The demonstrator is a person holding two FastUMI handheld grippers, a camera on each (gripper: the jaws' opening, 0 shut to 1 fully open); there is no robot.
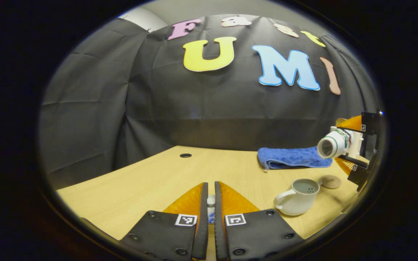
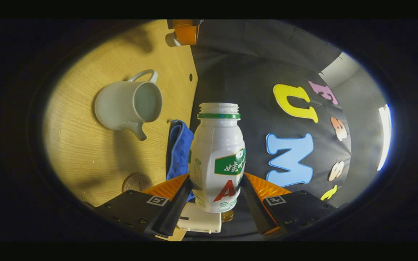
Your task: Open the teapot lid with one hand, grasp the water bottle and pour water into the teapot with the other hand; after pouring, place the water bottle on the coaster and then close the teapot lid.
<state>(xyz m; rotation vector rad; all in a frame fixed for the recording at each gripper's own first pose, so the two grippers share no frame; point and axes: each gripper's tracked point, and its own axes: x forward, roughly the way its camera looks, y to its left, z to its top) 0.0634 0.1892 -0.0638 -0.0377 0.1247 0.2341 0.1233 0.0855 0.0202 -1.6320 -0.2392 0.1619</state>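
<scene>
The white teapot (image 1: pixel 298 197) stands lidless on the wooden table, its inside showing; in the right gripper view the teapot (image 2: pixel 129 103) lies upper left. My left gripper (image 1: pixel 210 185) is shut on a small white piece, the teapot lid (image 1: pixel 210 201), held low over the table to the pot's left. My right gripper (image 2: pixel 216 177) is shut on the white uncapped water bottle (image 2: pixel 218 159). In the left gripper view the bottle (image 1: pixel 334 144) is tipped on its side above and right of the pot, mouth open. No stream of water is visible.
A round coaster (image 1: pixel 330 181) lies just behind the teapot, and a folded blue cloth (image 1: pixel 292 157) sits farther back by the wall. A small hole (image 1: pixel 185 155) marks the table's far left. The coaster (image 2: pixel 136 182) and cloth (image 2: pixel 180 148) also appear beside the bottle.
</scene>
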